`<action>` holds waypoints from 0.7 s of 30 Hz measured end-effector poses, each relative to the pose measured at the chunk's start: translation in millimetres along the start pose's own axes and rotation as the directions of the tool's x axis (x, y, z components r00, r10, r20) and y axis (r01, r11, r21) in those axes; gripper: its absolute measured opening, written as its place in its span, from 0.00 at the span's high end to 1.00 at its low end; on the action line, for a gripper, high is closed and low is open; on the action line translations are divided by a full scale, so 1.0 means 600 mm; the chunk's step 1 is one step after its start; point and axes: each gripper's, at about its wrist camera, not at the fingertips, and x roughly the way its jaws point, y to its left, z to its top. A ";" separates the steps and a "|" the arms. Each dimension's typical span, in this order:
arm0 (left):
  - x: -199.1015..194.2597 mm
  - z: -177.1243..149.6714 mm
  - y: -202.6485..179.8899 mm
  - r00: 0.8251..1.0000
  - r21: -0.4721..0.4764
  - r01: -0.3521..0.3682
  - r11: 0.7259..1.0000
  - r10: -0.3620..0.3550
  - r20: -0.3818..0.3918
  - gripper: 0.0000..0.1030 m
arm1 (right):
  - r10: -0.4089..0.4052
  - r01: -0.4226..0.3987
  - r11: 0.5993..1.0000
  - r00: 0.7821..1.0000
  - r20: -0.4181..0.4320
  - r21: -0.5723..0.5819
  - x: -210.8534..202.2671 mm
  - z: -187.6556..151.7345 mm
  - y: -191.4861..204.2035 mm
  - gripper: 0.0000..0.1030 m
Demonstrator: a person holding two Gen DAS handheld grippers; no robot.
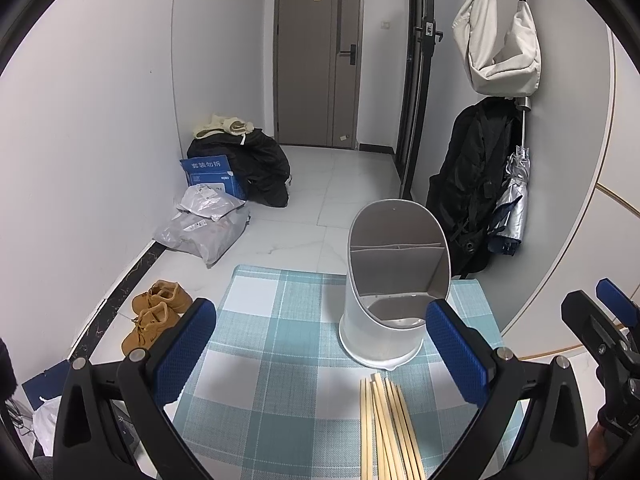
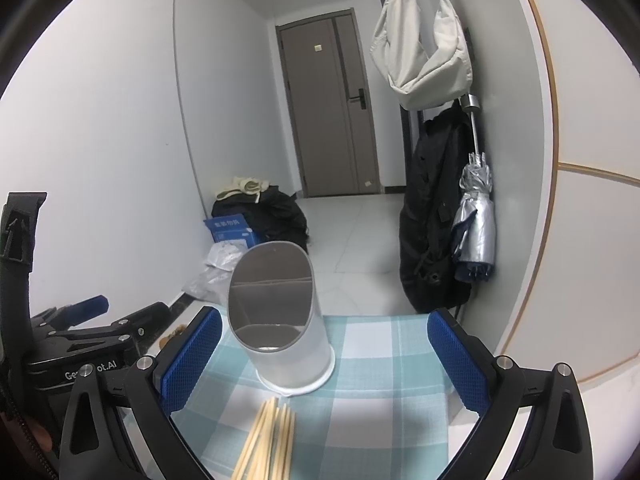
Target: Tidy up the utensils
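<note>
A white utensil holder (image 1: 394, 280) with a slanted open top and inner dividers stands upright on the checked table mat (image 1: 272, 332); it also shows in the right wrist view (image 2: 280, 320). A bundle of wooden chopsticks (image 1: 386, 428) lies on the mat in front of it, also seen in the right wrist view (image 2: 268, 440). My left gripper (image 1: 320, 348) is open and empty, above the mat, with the chopsticks between its fingers. My right gripper (image 2: 324, 360) is open and empty, above the chopsticks and holder.
The small table's far edge (image 1: 288, 270) drops to a tiled floor. Brown shoes (image 1: 154, 312), grey parcels (image 1: 204, 228) and a blue box (image 1: 212, 174) lie by the left wall. A black backpack (image 1: 468, 184), umbrella (image 1: 512, 200) and white bag (image 1: 500, 40) hang on the right wall.
</note>
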 end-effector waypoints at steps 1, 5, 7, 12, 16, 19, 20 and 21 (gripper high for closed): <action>0.000 0.000 0.000 1.000 -0.001 0.000 1.000 0.000 -0.001 0.01 | 0.002 -0.002 1.000 1.000 -0.001 0.000 0.000 0.000 0.000 0.00; 0.000 -0.001 0.001 1.000 -0.005 -0.001 1.000 0.001 -0.004 0.01 | 0.004 -0.004 1.000 1.000 -0.003 0.003 -0.002 -0.003 0.002 0.00; 0.000 -0.001 0.001 1.000 -0.005 -0.002 1.000 0.002 -0.004 0.01 | 0.003 -0.003 1.000 1.000 0.000 0.002 -0.002 -0.003 0.001 0.00; -0.002 0.000 0.011 1.000 -0.023 -0.012 1.000 0.013 0.006 0.01 | 0.027 -0.027 1.000 0.999 -0.020 0.001 0.003 -0.006 0.004 0.00; 0.002 -0.001 0.025 1.000 -0.041 -0.020 0.999 0.020 -0.003 0.01 | 0.059 -0.058 0.998 0.996 -0.061 0.008 0.015 -0.013 0.005 0.00; 0.013 -0.004 0.039 0.999 -0.072 0.008 0.997 -0.010 -0.039 0.01 | 0.069 -0.068 0.998 0.993 -0.093 0.006 0.028 -0.020 0.005 0.00; 0.016 -0.005 0.042 0.999 -0.083 0.018 0.996 -0.021 -0.044 0.01 | 0.075 -0.075 0.997 0.991 -0.107 0.007 0.034 -0.022 0.006 0.01; 0.019 -0.006 0.048 0.998 -0.096 0.023 0.995 -0.028 -0.049 0.01 | 0.078 -0.078 0.997 0.990 -0.118 0.007 0.037 -0.025 0.007 0.04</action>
